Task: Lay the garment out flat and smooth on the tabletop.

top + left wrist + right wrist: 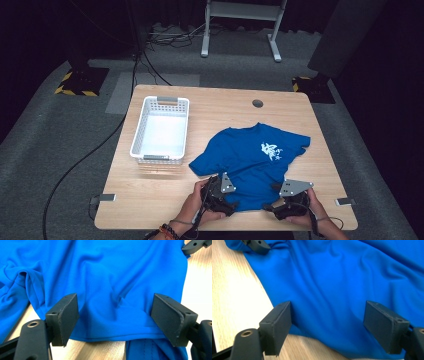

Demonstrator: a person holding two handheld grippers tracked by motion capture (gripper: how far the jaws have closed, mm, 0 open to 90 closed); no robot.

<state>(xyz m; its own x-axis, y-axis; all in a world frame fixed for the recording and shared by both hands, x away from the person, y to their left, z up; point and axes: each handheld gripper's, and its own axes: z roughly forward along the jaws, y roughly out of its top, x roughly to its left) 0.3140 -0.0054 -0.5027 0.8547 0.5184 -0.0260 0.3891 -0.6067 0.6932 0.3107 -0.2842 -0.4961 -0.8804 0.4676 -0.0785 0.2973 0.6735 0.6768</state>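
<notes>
A blue T-shirt (250, 155) with a white print lies flat on the wooden table (150, 195), its hem toward the person. My left gripper (225, 198) sits at the hem's left part. In the left gripper view the shirt (112, 277) lies between the wide jaws of the left gripper (113, 307), and the pads do not press it. My right gripper (282, 204) is at the hem's right corner. In the right gripper view the cloth (342, 277) runs between the spread jaws of the right gripper (328, 312), also not pinched.
A white slotted basket (137, 131) stands at the table's left, with nothing in it. A round cable hole (257, 103) sits near the far edge. Small metal clips (102, 198) mark the near corners. Bare wood lies left of the shirt.
</notes>
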